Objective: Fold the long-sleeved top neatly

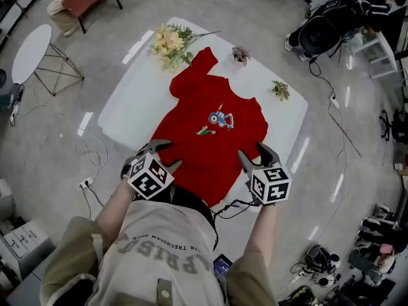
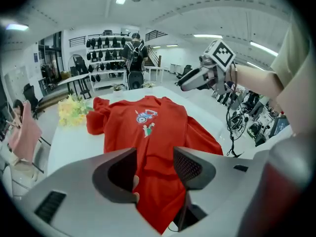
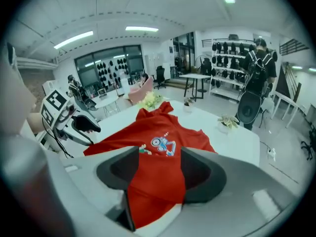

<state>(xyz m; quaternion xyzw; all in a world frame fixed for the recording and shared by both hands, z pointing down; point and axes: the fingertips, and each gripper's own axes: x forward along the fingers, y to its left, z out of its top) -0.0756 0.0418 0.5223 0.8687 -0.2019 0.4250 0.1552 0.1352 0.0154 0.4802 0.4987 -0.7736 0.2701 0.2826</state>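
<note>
The top (image 1: 213, 139) is spread on the bench (image 1: 127, 110). Flowers (image 1: 171, 43) are set at its far left, with a small plant (image 1: 241, 55) and a second plant (image 1: 280, 90) behind it. Its near hem is flanked by the left gripper (image 1: 167, 155) and right gripper (image 1: 254, 157).

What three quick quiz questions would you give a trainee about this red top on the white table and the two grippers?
1. True or false: the red top lies on the table with its printed picture facing up.
2. In the head view, what lies at the table's far left corner? A) a mug B) yellow flowers C) a book
3. How do the jaws of the left gripper and the right gripper stand?
Key: 1 true; 2 B; 3 apart on both, not pressed on the top.
</note>
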